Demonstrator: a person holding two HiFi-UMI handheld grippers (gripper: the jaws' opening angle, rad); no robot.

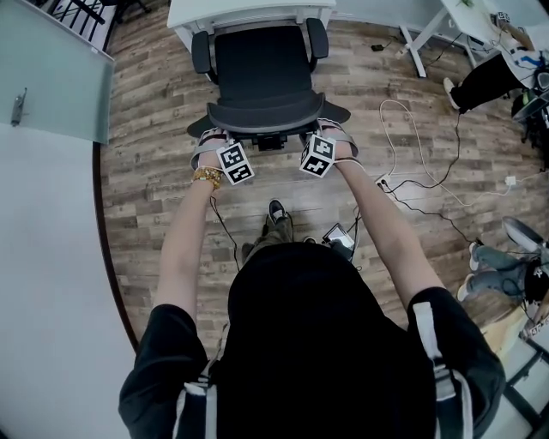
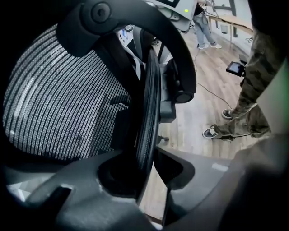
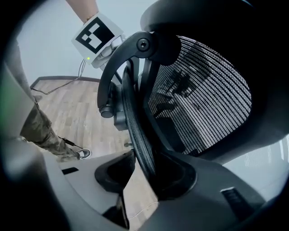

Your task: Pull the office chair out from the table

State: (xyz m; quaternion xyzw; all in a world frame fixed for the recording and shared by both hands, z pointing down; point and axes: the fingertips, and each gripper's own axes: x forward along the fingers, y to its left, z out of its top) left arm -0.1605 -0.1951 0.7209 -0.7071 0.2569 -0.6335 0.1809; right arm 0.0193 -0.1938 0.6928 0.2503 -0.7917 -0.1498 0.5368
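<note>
Your left tool (image 2: 149, 159) and your right tool (image 3: 143, 168) are both closed on the backrest rim (image 2: 151, 90) of the office chair (image 1: 257, 64), which stands near the white tabletop (image 1: 249, 10).

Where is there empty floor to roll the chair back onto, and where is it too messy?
Bare floor lies left of the chair, up to the grey panel, and just behind it, before the person's shoe. Right of the chair it is crowded: cables trail across the boards.
</note>
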